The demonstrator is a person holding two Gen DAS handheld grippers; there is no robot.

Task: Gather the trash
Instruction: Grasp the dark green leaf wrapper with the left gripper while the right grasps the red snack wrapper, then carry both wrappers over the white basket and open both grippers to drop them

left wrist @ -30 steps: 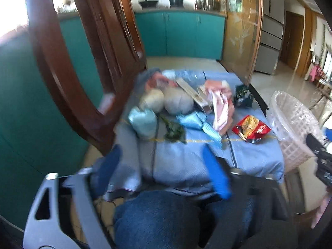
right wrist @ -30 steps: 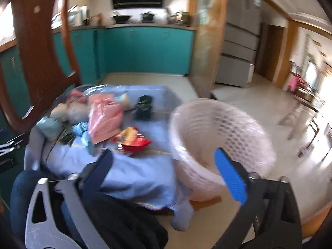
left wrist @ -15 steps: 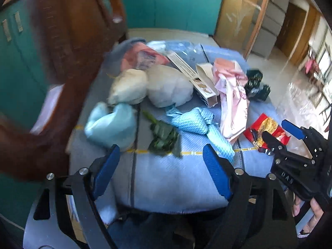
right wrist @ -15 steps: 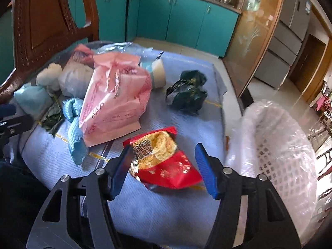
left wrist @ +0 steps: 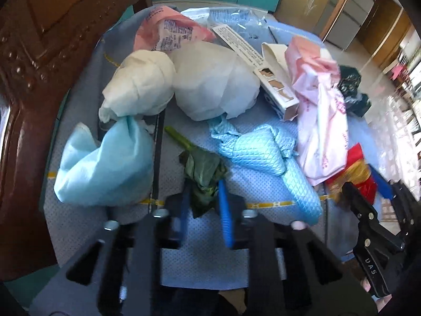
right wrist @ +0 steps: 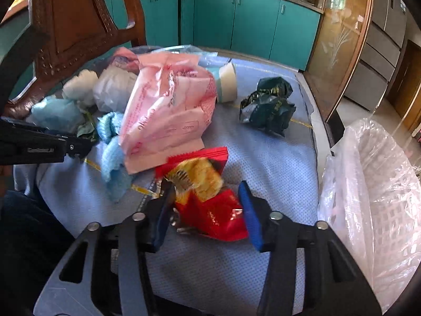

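A wilted green leaf (left wrist: 202,169) lies on the blue table cover (left wrist: 84,226). My left gripper (left wrist: 204,198) is closing on it, and its blue pads pinch the leaf's lower end. The left gripper's tip (right wrist: 76,144) also shows at the left edge of the right wrist view. A red and yellow snack bag (right wrist: 208,205) sits bunched up between the pads of my right gripper (right wrist: 208,208), which is closing and squeezes it from both sides. The same bag (left wrist: 352,173) and the right gripper (left wrist: 364,184) appear at the right of the left wrist view.
More litter covers the table: a pink plastic bag (right wrist: 168,110), a dark green bag (right wrist: 268,108), two white wads (left wrist: 213,81), a pale blue bag (left wrist: 105,168), a blue quilted cloth (left wrist: 263,152), a long box (left wrist: 263,65). A lined white basket (right wrist: 373,184) stands right; a wooden chair (right wrist: 73,26) left.
Both grippers came down to the table and narrowed. The left one now pinches the green leaf, and the right one squeezes the red snack bag, which has bunched up.
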